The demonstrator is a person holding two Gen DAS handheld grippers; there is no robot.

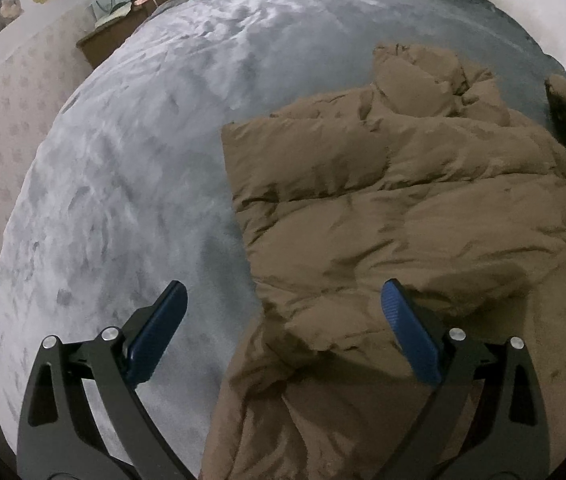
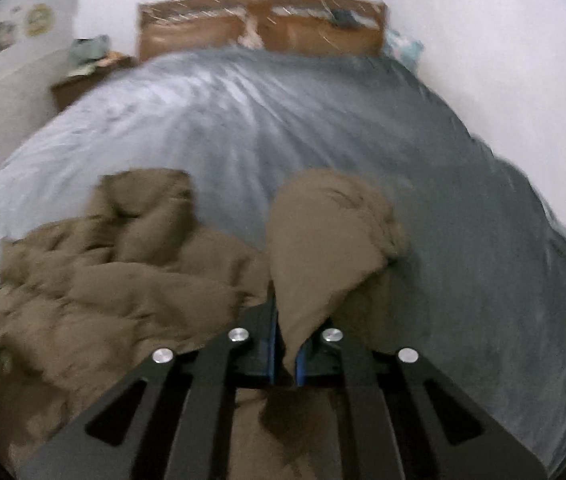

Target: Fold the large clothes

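A brown puffy jacket lies crumpled on a bed covered by a grey blanket, toward the foot of the bed.

In the left wrist view the left tool stands wide, with nothing between its blue pads. The jacket's left edge runs between the two fingers: the pad at 4 o'clock hangs over the quilted brown cloth, the pad at 7 o'clock over bare blanket. Whether the right pad touches the cloth cannot be told. The bulk of the jacket spreads from 12 to 5 o'clock of this tool.

In the right wrist view, which is blurred, the right tool is closed narrow on a fold of the jacket; the pinched cloth rises from between the fingers toward 12 o'clock as a rounded flap. The rest of the garment lies heaped at 9 to 10 o'clock of this tool, on the blanket.

A wooden headboard stands at the far end of the bed, with a small nightstand at about 10 o'clock.
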